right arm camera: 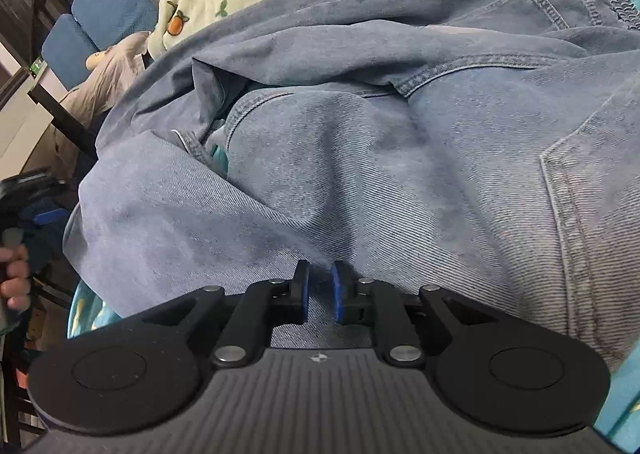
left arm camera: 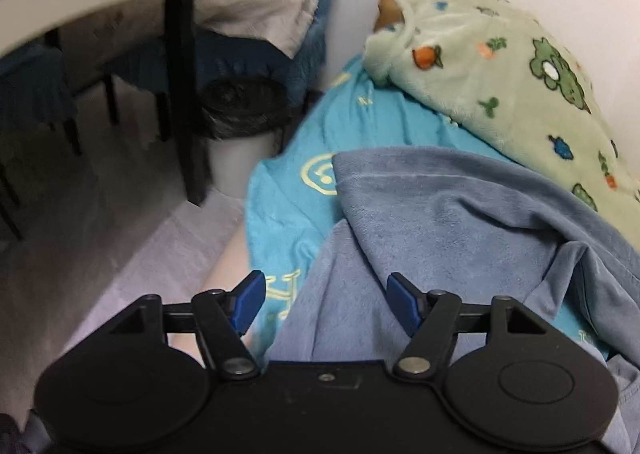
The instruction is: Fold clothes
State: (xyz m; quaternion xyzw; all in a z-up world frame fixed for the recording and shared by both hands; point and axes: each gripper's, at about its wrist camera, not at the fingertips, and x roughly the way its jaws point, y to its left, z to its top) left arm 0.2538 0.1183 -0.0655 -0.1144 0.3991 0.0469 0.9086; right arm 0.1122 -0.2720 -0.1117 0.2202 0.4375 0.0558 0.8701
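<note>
Nearest in the right wrist view, the right gripper (right arm camera: 320, 292) has its blue pads drawn close together with a fold of the denim jeans (right arm camera: 360, 158) pinched between them, so it is clamped on the cloth. In the left wrist view the left gripper (left arm camera: 325, 304) stands with its jaws wide apart, hovering over the near edge of the jeans with nothing between the pads.

The jeans lie on the turquoise sheet (left arm camera: 288, 190), bunched and partly doubled over: one layer is lapped over another, with a loose pocket of folds in the middle and the sheet showing through a gap. Seams, a back pocket and the waistband show on the far side. I judge the fold to be in progress rather than finished, since the edges are not squared and the layers are rumpled; flattening and further folding look to remain.

The denim is pale blue, soft and heavy-looking, with deep creases.

Beyond the jeans, just beside them on the sheet, lies a green fleece blanket (left arm camera: 500, 66) printed with small animals.
</note>
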